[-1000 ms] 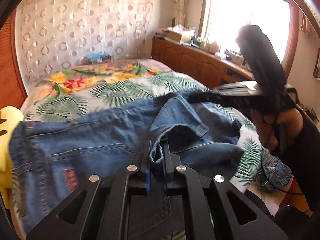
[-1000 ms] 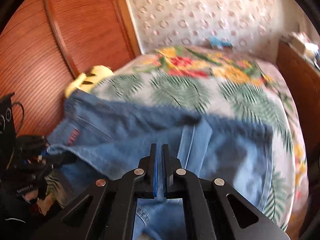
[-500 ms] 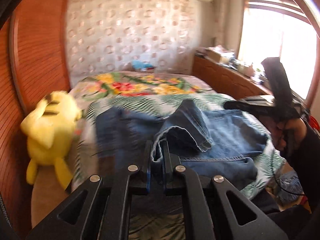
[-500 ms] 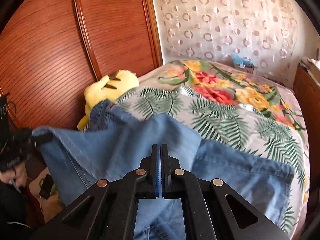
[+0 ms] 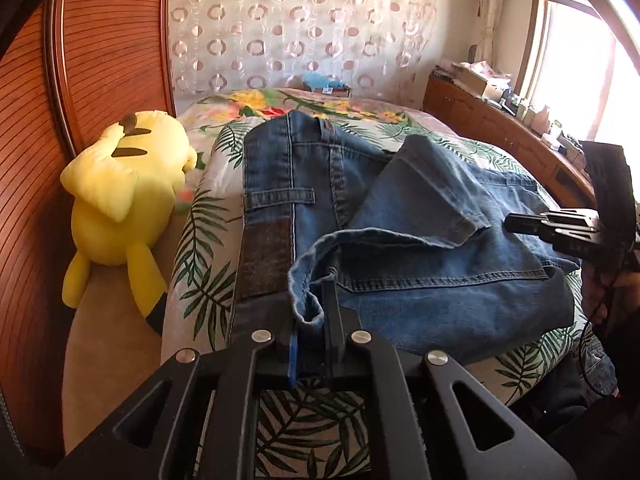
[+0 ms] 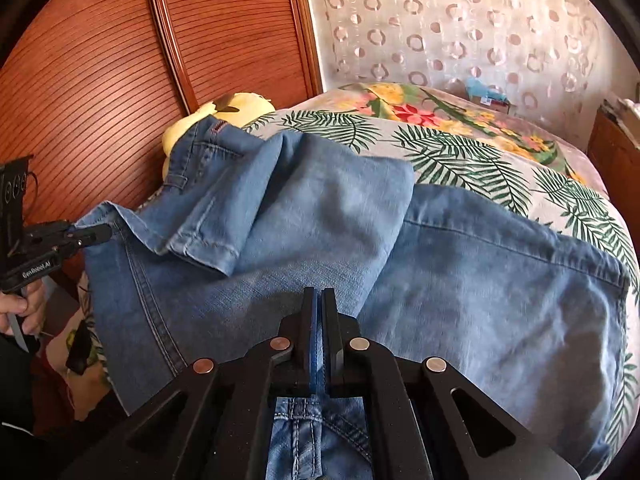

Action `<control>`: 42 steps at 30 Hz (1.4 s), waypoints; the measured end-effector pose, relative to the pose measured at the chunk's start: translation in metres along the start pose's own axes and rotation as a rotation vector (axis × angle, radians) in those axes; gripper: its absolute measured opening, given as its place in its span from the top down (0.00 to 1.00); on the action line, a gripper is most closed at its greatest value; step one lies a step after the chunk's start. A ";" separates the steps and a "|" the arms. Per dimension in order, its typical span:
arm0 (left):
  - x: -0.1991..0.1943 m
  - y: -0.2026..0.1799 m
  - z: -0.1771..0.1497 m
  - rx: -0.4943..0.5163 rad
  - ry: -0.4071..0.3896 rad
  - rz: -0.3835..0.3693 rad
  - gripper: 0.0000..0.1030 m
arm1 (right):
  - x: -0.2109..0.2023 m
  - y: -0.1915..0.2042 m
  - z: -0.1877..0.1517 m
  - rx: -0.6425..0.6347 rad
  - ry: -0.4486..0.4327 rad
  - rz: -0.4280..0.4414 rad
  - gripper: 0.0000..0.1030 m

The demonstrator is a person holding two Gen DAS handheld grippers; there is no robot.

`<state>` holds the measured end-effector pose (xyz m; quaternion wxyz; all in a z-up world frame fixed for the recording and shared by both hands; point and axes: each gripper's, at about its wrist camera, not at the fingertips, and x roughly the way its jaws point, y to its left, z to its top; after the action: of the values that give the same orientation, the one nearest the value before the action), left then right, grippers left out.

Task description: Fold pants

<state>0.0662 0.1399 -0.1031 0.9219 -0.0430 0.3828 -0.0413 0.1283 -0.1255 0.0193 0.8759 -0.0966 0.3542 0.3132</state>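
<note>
1. Whereas a second ago the jeans (image 5: 400, 248) lay spread sideways across the bed (image 5: 200, 264) with the leg ends raised, they now lie doubled over, the leg ends carried toward the waistband at the far left edge; judged from this, the lengthwise fold is under way but not yet laid flat.
2. Nearest, the left hand-held gripper (image 5: 314, 320) is closed on a hem of one leg, the cloth bunched between its jaws; this grip is unchanged across the three moments.
3. The right hand-held gripper (image 6: 319, 320) has its jaws pressed together, with denim running under and below them; it appears clamped on the cloth, though the pinched edge itself is hidden.
4. Beyond, the second leg end (image 5: 436, 188) rests loose on top of the pile, its corner turned over.
5. Count: one pair of jeans, two leg ends in view, two hand-held grippers, one bed.
6. Farther left, one yellow plush toy (image 5: 120, 200) lies beside the bed, newly in full view as the left camera swung round.
</note>
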 end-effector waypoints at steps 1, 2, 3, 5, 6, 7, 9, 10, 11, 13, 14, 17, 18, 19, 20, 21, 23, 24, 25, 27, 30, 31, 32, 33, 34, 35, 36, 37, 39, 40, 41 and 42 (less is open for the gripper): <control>0.000 0.002 -0.001 -0.005 0.002 -0.002 0.92 | 0.002 0.002 -0.003 -0.005 0.000 -0.013 0.91; 0.000 0.004 -0.003 -0.015 0.002 -0.004 0.91 | 0.005 0.003 -0.006 -0.017 0.000 -0.028 0.84; 0.001 0.006 -0.003 -0.023 0.007 -0.006 0.90 | 0.009 0.005 -0.009 -0.032 0.005 -0.046 0.76; 0.001 0.007 -0.006 -0.020 0.015 -0.001 0.89 | 0.019 0.006 -0.017 -0.043 0.021 -0.082 0.71; 0.000 0.007 -0.006 -0.018 0.020 0.003 0.88 | 0.020 0.004 -0.020 -0.024 0.016 -0.076 0.71; -0.001 0.007 -0.005 -0.018 0.022 0.002 0.88 | 0.017 0.001 -0.021 0.001 0.005 -0.059 0.70; -0.004 0.009 -0.005 -0.020 0.029 0.007 0.85 | 0.016 -0.002 -0.021 0.016 0.003 -0.044 0.69; -0.007 0.009 -0.004 -0.019 0.029 0.013 0.84 | 0.016 -0.003 -0.022 0.022 0.000 -0.041 0.69; -0.010 0.009 -0.004 -0.018 0.024 0.017 0.83 | 0.015 -0.003 -0.023 0.022 -0.002 -0.042 0.69; -0.018 0.009 -0.003 -0.015 0.005 0.033 0.81 | 0.014 0.000 -0.026 0.015 -0.006 -0.054 0.69; -0.021 0.008 -0.002 -0.011 -0.005 0.063 0.79 | 0.014 0.001 -0.027 0.015 -0.009 -0.059 0.69; -0.030 0.004 0.003 0.013 -0.036 0.137 0.76 | 0.014 -0.001 -0.030 0.024 -0.015 -0.055 0.69; -0.032 0.003 0.005 0.011 -0.042 0.134 0.69 | 0.014 -0.001 -0.030 0.026 -0.016 -0.053 0.69; -0.033 0.002 0.007 0.013 -0.046 0.135 0.64 | 0.013 -0.002 -0.031 0.028 -0.017 -0.052 0.69; -0.033 0.001 0.008 0.018 -0.050 0.133 0.58 | 0.013 -0.002 -0.031 0.028 -0.017 -0.052 0.69; -0.033 -0.003 0.010 0.027 -0.055 0.125 0.57 | 0.013 -0.002 -0.031 0.027 -0.017 -0.053 0.69; -0.030 -0.008 0.014 0.037 -0.051 0.113 0.56 | 0.011 -0.002 -0.032 0.027 -0.020 -0.054 0.69; -0.029 -0.012 0.016 0.042 -0.051 0.105 0.55 | 0.011 -0.002 -0.032 0.026 -0.020 -0.055 0.69; -0.027 -0.016 0.017 0.046 -0.052 0.096 0.51 | 0.011 -0.002 -0.033 0.025 -0.021 -0.056 0.69; -0.021 -0.027 0.020 0.059 -0.051 0.052 0.47 | 0.011 -0.002 -0.033 0.025 -0.022 -0.057 0.69; -0.004 -0.045 0.024 0.082 -0.031 -0.011 0.47 | 0.010 -0.003 -0.034 0.024 -0.023 -0.056 0.69; 0.002 -0.050 0.025 0.089 -0.021 -0.019 0.47 | 0.010 -0.003 -0.034 0.024 -0.023 -0.057 0.69; 0.010 -0.056 0.027 0.095 -0.009 -0.034 0.47 | 0.010 -0.003 -0.034 0.024 -0.023 -0.057 0.69; 0.017 -0.062 0.029 0.100 0.004 -0.051 0.47 | 0.010 -0.003 -0.034 0.024 -0.023 -0.057 0.69; 0.023 -0.067 0.029 0.105 0.014 -0.059 0.47 | 0.010 -0.003 -0.034 0.024 -0.023 -0.057 0.69; 0.028 -0.073 0.030 0.118 0.025 -0.067 0.47 | 0.010 -0.003 -0.034 0.024 -0.023 -0.056 0.69; 0.033 -0.079 0.030 0.134 0.037 -0.074 0.47 | 0.010 -0.003 -0.034 0.024 -0.023 -0.057 0.69; 0.036 -0.083 0.029 0.146 0.046 -0.076 0.47 | 0.010 -0.003 -0.034 0.024 -0.023 -0.057 0.69; 0.043 -0.091 0.028 0.173 0.062 -0.080 0.47 | 0.010 -0.003 -0.034 0.024 -0.023 -0.056 0.69; 0.045 -0.093 0.027 0.183 0.069 -0.078 0.47 | 0.010 -0.003 -0.034 0.024 -0.023 -0.056 0.69; 0.047 -0.094 0.027 0.195 0.075 -0.070 0.47 | 0.010 -0.003 -0.034 0.024 -0.023 -0.056 0.69; 0.050 -0.096 0.027 0.205 0.079 -0.058 0.47 | 0.010 -0.003 -0.034 0.024 -0.023 -0.056 0.69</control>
<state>0.1166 0.0406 -0.1083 0.9042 0.0420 0.4110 -0.1086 0.1169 -0.1363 -0.0131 0.8894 -0.0924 0.3450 0.2854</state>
